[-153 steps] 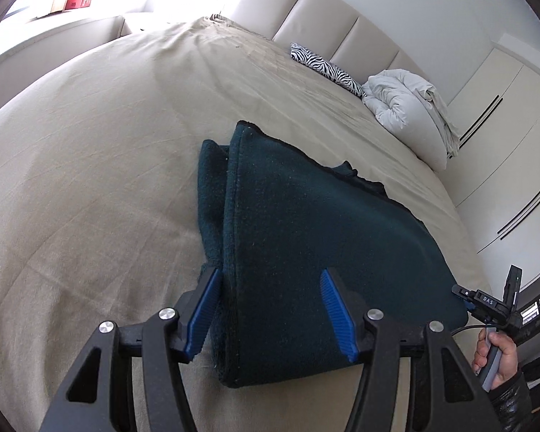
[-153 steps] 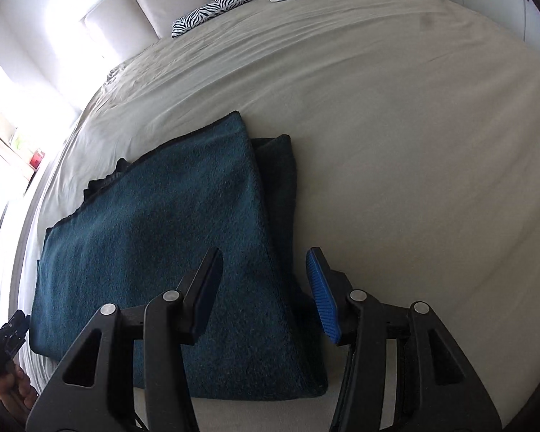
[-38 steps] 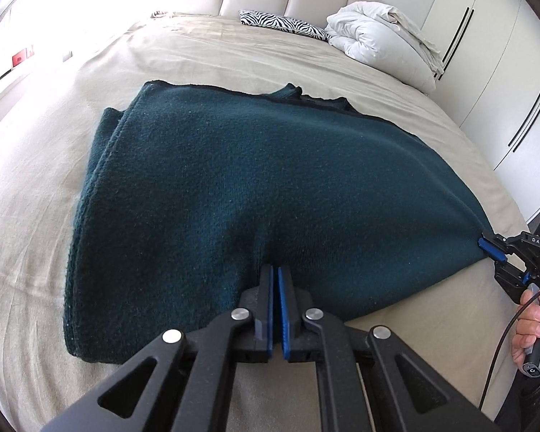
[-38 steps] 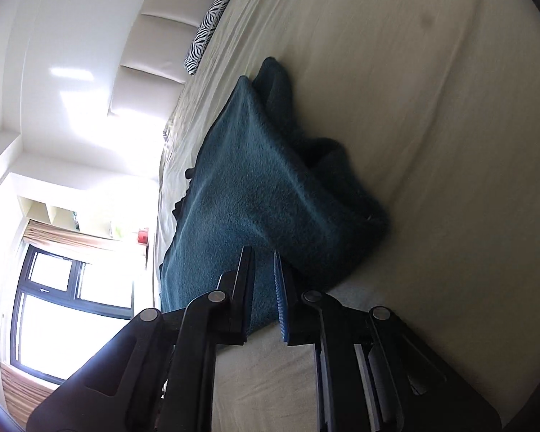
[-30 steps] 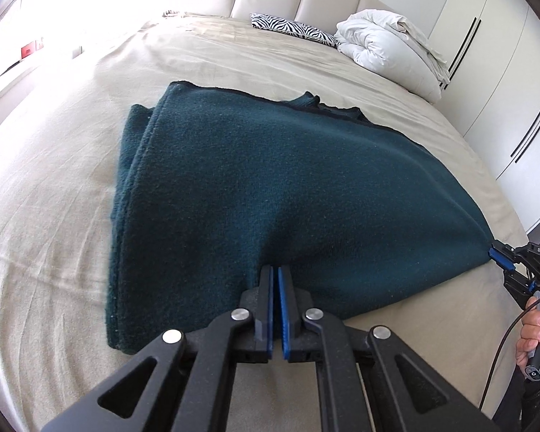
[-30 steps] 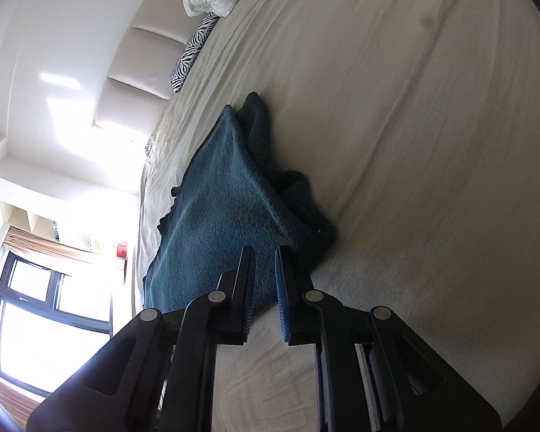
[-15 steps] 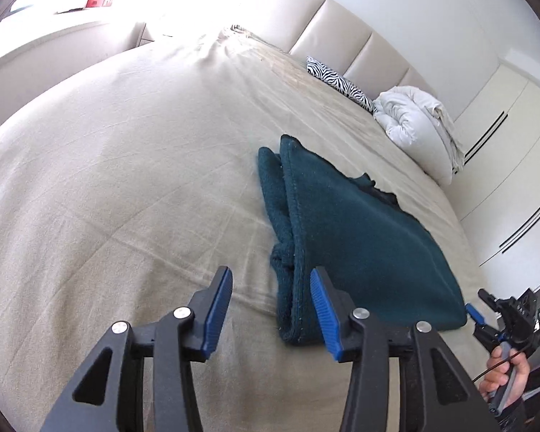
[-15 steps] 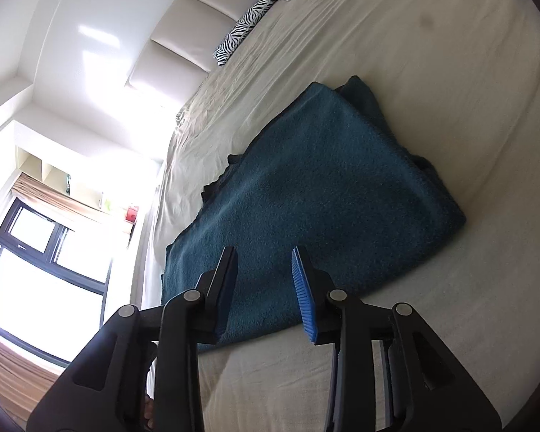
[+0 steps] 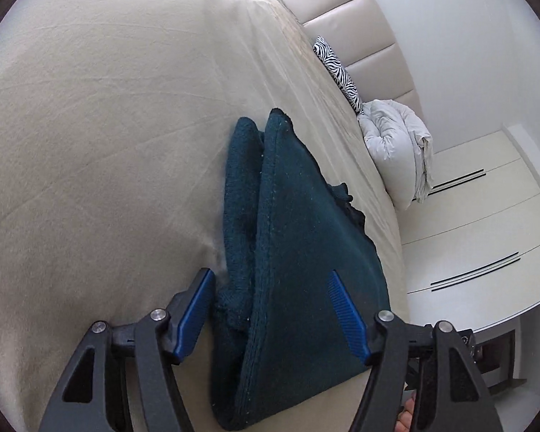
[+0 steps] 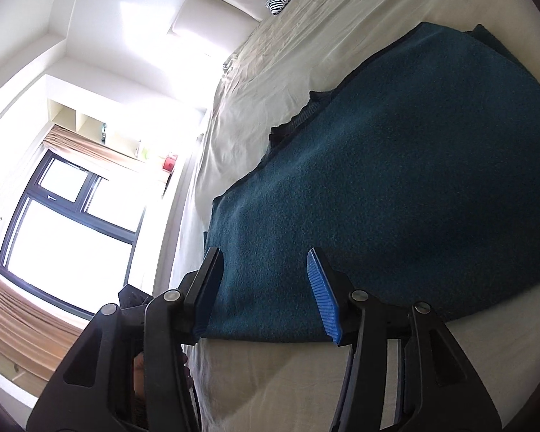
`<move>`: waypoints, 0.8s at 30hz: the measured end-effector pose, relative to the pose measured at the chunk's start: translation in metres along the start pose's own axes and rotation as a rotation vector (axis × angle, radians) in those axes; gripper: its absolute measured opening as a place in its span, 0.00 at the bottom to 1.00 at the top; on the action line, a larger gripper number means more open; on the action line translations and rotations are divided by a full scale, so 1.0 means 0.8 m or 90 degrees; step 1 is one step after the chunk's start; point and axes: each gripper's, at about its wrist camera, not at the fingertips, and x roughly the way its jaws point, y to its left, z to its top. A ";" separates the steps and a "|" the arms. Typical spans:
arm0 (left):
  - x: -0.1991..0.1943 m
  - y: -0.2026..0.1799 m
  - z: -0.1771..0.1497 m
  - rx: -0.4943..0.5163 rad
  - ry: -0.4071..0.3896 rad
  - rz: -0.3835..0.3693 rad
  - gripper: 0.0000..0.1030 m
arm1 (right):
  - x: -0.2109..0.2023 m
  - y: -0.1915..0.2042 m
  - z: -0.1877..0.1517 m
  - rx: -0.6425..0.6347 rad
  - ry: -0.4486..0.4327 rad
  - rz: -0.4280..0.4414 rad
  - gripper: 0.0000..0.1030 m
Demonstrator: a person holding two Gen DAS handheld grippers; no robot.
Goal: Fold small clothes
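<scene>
I see a dark teal fleece garment (image 9: pixel 306 252), folded into a flat layered shape, lying on the wide bed with the beige sheet (image 9: pixel 108 126). It rests close to the near edge of the bed, and one of its long folded sides shows two thick rolled layers lying side by side.

My left claw (image 9: pixel 270 316) hangs over the near end of the garment. Its jaws are opening, and they stand wide now. The blue ribbed pads (image 9: pixel 347 315) are apart from the cloth; the folded edge lies below and between them, but nothing is gripped.

My right claw (image 10: pixel 266 291) is above the near edge of the same teal fleece garment (image 10: pixel 396 180). Its jaws are opening also, to a middle width, and its blue pads (image 10: pixel 322 297) do not press on the fabric. The cloth lies flat under them on the sheet.

At the head edge of the bed a small zebra-striped cushion (image 9: pixel 336 68) leans against the padded cream headboard (image 9: pixel 360 32). Beside it a white bunched duvet (image 9: pixel 399 147) sits at the far corner of the bed. In the right wrist view a dark-framed window (image 10: pixel 68 230) is beyond the side edge of the bed.
</scene>
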 end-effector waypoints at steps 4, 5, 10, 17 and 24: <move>0.015 -0.001 0.009 -0.006 0.028 -0.009 0.65 | 0.037 0.018 0.014 -0.007 0.041 0.033 0.47; 0.018 -0.006 0.009 0.004 0.036 -0.005 0.64 | 0.047 0.022 0.017 -0.008 0.050 0.036 0.47; 0.023 -0.001 0.008 -0.011 0.054 -0.010 0.39 | 0.103 0.034 0.029 0.001 0.099 0.044 0.47; 0.019 0.022 0.011 -0.014 0.052 -0.044 0.18 | 0.165 0.049 0.036 -0.006 0.156 0.025 0.47; 0.015 0.011 0.008 0.044 0.040 -0.015 0.17 | 0.200 0.027 0.033 0.009 0.185 -0.018 0.44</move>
